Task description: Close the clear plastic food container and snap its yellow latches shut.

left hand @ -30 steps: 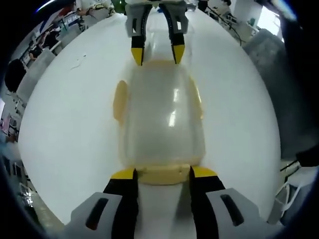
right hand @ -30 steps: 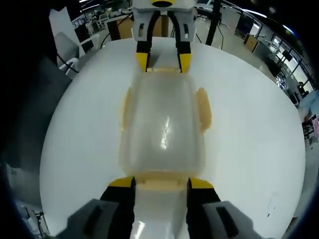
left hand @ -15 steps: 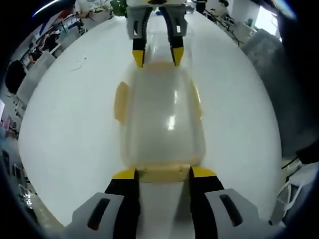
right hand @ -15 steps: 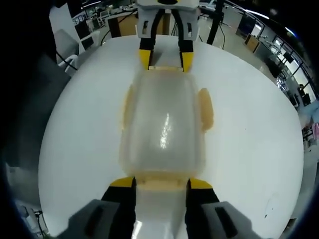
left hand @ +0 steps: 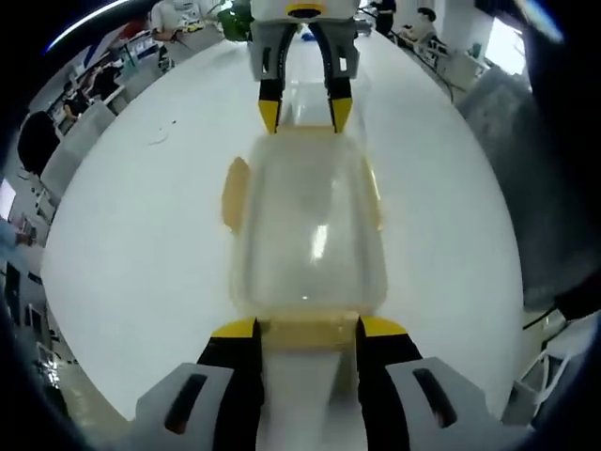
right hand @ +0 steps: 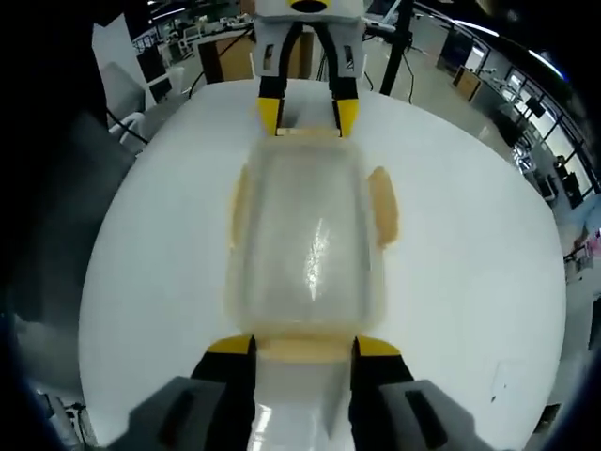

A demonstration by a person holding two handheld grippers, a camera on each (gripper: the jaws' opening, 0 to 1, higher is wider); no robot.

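The clear plastic food container with its lid on sits mid-way on the round white table, about where it was a second ago. The left gripper has its jaws spread around the near yellow end latch. The right gripper is also spread, straddling the opposite latch. Both have barely moved, so I'd guess they're pressing the ends down. The side latches look unsnapped.

We hold our left gripper and right gripper facing each other, level and in line. Each has its yellow-tipped jaws spread apart, and each appears at the top of the other's view.
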